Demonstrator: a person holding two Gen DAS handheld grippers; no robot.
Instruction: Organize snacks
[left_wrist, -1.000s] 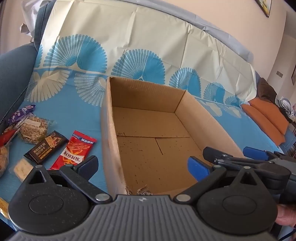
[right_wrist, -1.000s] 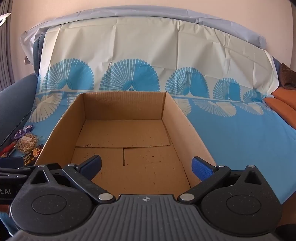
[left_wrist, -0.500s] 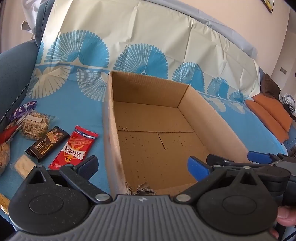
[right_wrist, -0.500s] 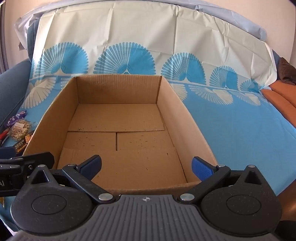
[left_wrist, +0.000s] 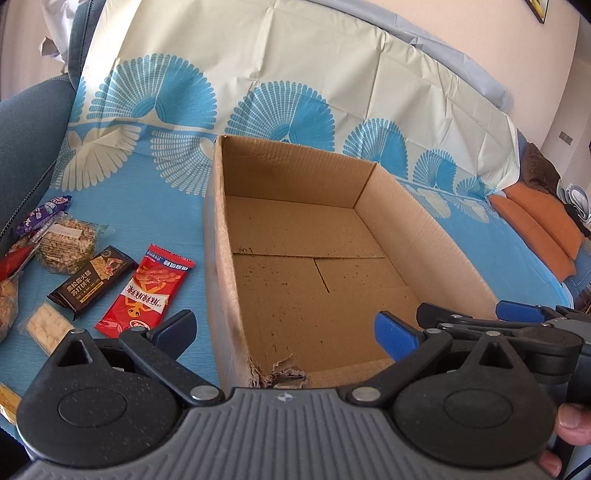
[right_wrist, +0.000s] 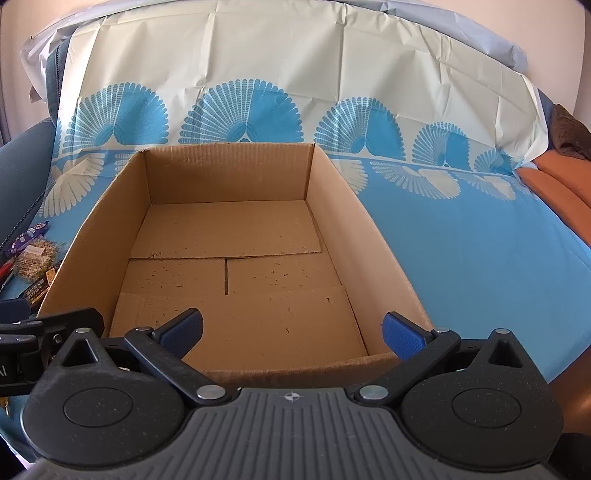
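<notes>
An open, empty cardboard box (left_wrist: 218, 236) sits on the blue patterned cloth; it also shows in the right wrist view (right_wrist: 92, 229). Left of it lie several snacks: a red packet (left_wrist: 147, 291), a black bar (left_wrist: 92, 282), a clear oat-cake packet (left_wrist: 66, 245), a purple packet (left_wrist: 44, 214) and a small cracker pack (left_wrist: 46, 326). My left gripper (left_wrist: 284, 328) is open and empty over the box's near left corner. My right gripper (right_wrist: 291, 330) is open and empty over the box's near edge; it also shows in the left wrist view (left_wrist: 476, 317).
The box's near left corner (left_wrist: 277, 373) is torn. An orange cushion (left_wrist: 535, 229) lies at the right. A dark blue armrest (left_wrist: 26, 125) rises at the left. The cloth (right_wrist: 461, 240) runs up the sofa back behind the box.
Both grippers have drawn back and tilted down a little, so the box shows lower and more from above. Both stay open and empty.
</notes>
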